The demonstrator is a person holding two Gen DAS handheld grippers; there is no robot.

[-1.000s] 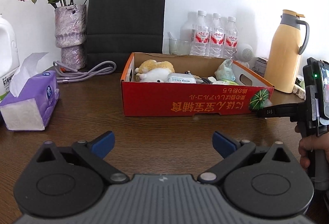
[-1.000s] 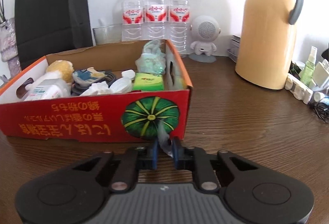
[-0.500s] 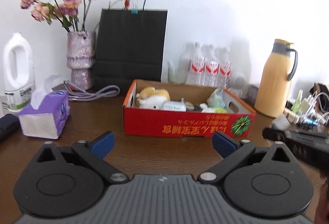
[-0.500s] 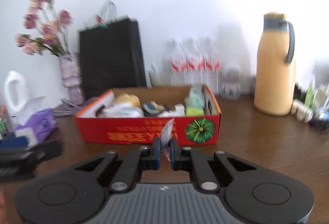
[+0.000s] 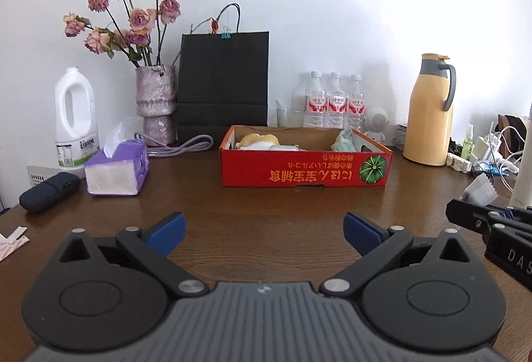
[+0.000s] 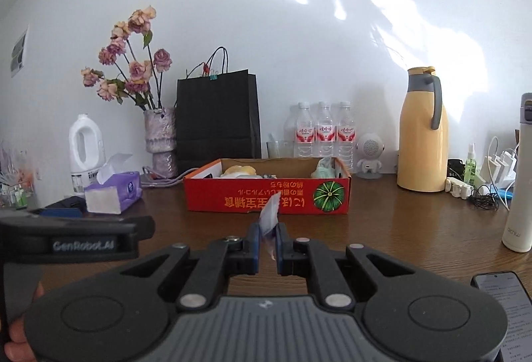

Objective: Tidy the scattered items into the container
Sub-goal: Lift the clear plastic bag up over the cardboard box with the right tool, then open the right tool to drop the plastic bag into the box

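Nearest in the right wrist view, the right gripper has its jaws clamped together on a small white packet, thin and crinkly, which sticks up between the blue pads, held in the air short of the box. Only this view shows a phone lying at the table's near right corner and a tall white flask standing upright by the right edge. At its left side the left gripper shows side-on, with fingers of a hand at its handle.

In the left wrist view the left gripper has its jaws wide apart with nothing between them, over bare dark wood-grain table. This view alone shows a paper slip at the near left edge and a dark rounded case beyond it. The right gripper comes in from the right with the serrated-edged packet at its tip.

Between both grippers and the box lies an open stretch of table. The red cardboard box, shallow and rectangular with a printed green pumpkin, sits mid-table and already holds a plush toy and other small items. Left of it is a purple tissue pack; behind stand a white jug, a vase of dried roses, a black paper bag, three water bottles and a yellow thermos jug against the white wall.
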